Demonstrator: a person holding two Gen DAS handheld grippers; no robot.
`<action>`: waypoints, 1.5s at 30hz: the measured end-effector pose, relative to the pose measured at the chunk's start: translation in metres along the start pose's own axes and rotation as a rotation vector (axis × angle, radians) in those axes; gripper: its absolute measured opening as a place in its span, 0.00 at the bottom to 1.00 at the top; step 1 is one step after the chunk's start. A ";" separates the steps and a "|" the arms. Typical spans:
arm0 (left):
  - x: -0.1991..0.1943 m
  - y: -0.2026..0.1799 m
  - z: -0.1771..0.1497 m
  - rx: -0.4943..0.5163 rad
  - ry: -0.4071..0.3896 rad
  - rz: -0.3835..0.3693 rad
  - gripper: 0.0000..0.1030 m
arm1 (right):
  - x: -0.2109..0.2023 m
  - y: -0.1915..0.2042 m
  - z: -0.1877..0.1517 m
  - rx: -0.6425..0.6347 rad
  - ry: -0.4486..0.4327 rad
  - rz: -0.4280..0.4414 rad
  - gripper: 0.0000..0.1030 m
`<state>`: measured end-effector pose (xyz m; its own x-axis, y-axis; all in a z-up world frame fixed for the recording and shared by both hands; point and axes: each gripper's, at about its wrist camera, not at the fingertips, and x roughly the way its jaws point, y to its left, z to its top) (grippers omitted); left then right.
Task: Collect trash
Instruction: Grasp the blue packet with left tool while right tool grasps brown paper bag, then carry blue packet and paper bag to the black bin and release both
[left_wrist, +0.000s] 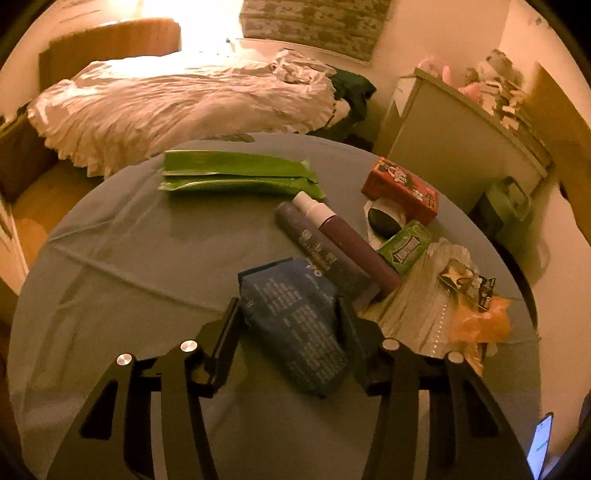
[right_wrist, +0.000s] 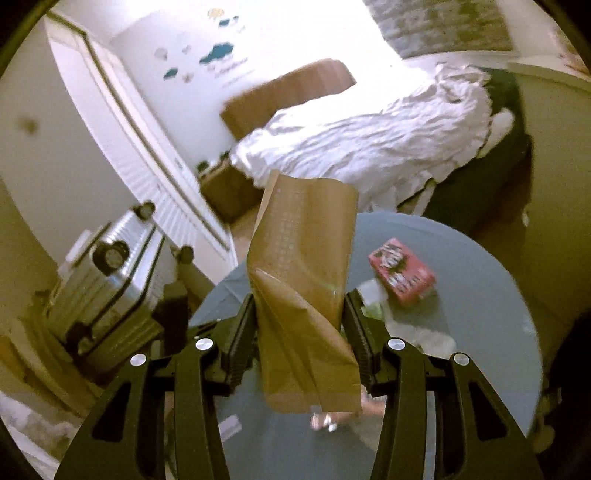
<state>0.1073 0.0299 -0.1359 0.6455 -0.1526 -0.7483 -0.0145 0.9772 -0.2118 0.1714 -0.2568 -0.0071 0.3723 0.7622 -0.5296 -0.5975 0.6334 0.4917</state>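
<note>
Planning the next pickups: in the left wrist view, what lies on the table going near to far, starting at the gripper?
left gripper, closed on the dark blue pouch → grey tube and maroon spray bottle side by side → red box → green packets at the table's far edge.

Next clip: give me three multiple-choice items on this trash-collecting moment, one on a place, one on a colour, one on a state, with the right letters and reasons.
1. Where does the red box sit?
A. on the table's far right
B. on the bed
C. on the floor

2. What colour is the pouch in the right gripper?
A. blue
B. brown
C. white

3. What is between the left gripper's fingers?
A. nothing
B. the spray bottle
C. a dark blue packet

Answers: 1 A, it lies on the grey table near the far right edge. 2 B, the lifted pouch is brown. 3 C, both fingers flank the packet.
</note>
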 end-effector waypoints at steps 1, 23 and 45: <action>-0.005 0.000 -0.001 -0.005 -0.009 -0.002 0.49 | -0.011 0.001 -0.007 0.010 -0.017 -0.003 0.46; -0.053 -0.226 0.051 0.225 -0.145 -0.395 0.49 | -0.233 -0.131 -0.127 0.409 -0.522 -0.330 0.46; 0.053 -0.373 0.056 0.413 0.043 -0.524 0.49 | -0.224 -0.234 -0.165 0.557 -0.498 -0.390 0.46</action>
<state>0.1901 -0.3342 -0.0616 0.4569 -0.6198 -0.6380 0.5914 0.7475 -0.3025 0.1105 -0.5982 -0.1179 0.8272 0.3620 -0.4296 0.0283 0.7369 0.6754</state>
